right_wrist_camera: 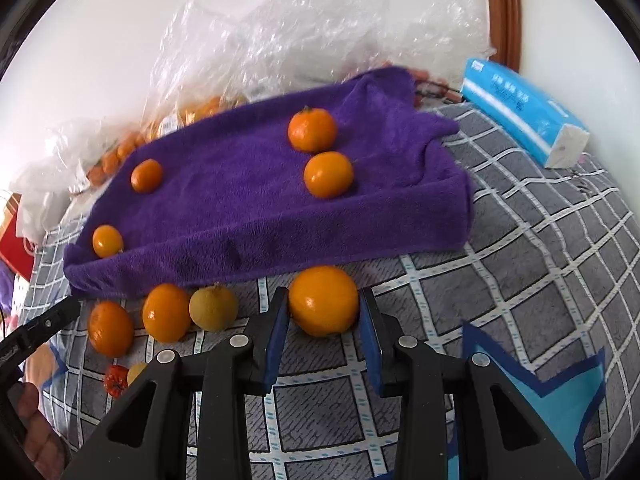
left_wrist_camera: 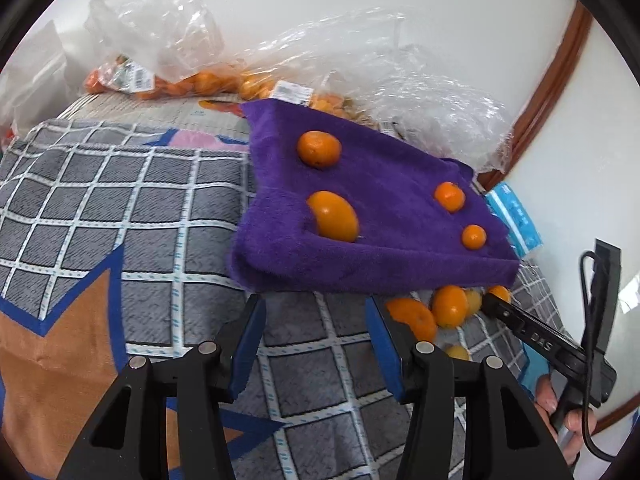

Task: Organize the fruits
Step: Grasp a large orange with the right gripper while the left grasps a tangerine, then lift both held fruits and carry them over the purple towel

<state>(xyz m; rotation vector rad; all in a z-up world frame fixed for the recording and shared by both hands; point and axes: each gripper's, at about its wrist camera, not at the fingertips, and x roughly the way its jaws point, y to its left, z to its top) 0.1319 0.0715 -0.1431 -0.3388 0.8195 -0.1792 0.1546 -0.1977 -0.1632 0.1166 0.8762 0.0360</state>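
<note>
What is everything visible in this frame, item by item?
purple towel: one, purple, on the checked cover
oranges on towel: four, orange, spread across it
large orange: one, orange, on the cover in front of the towel
other loose fruits: five, mostly orange, left of the large orange
plastic bags: several, clear, some holding oranges, behind the towel
tissue pack: one, blue, right rear
left gripper: black and blue, open, empty
right gripper: black and blue, open, straddling the large orange
</note>
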